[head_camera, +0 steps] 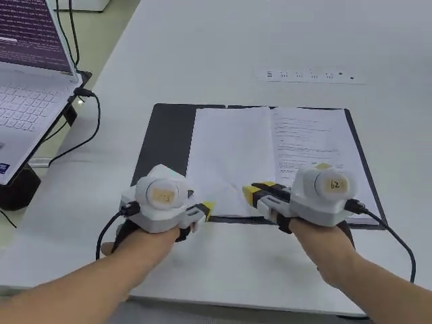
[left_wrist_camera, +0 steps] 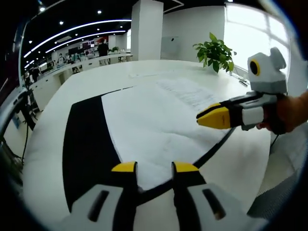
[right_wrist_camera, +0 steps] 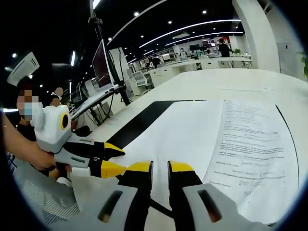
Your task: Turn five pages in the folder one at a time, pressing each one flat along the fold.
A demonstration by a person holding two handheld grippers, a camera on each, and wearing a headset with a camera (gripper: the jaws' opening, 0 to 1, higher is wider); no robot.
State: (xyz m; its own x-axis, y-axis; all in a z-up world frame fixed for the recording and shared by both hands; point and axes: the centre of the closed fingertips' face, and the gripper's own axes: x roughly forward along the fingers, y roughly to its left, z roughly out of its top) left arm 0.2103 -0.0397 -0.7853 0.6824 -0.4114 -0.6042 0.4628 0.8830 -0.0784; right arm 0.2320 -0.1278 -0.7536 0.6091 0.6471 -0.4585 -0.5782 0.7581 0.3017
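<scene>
A pale open laptop sits well off to the outer side of the left gripper. That gripper's yellow-tipped jaws stand spread and empty over the near edge of an open black plastic folder on a white workbench. The folder lies directly ahead of both grippers, with a blank white sheet on its left half and a printed white page on its right. The right gripper hovers just beside the left one. Its jaws are parted by only a slit and hold nothing, and its tips are aimed at the bottom of the blank sheet near the fold.

No page looks lifted, and several things could go wrong from here. A bite at the stacked edge could catch two sheets, spoiling the one-at-a-time count. A pinch taken too near the fold may crumple or tear the paper. Nothing pins the folder, so a pull could drag it across the smooth top. The tips are also close enough to knock together.
</scene>
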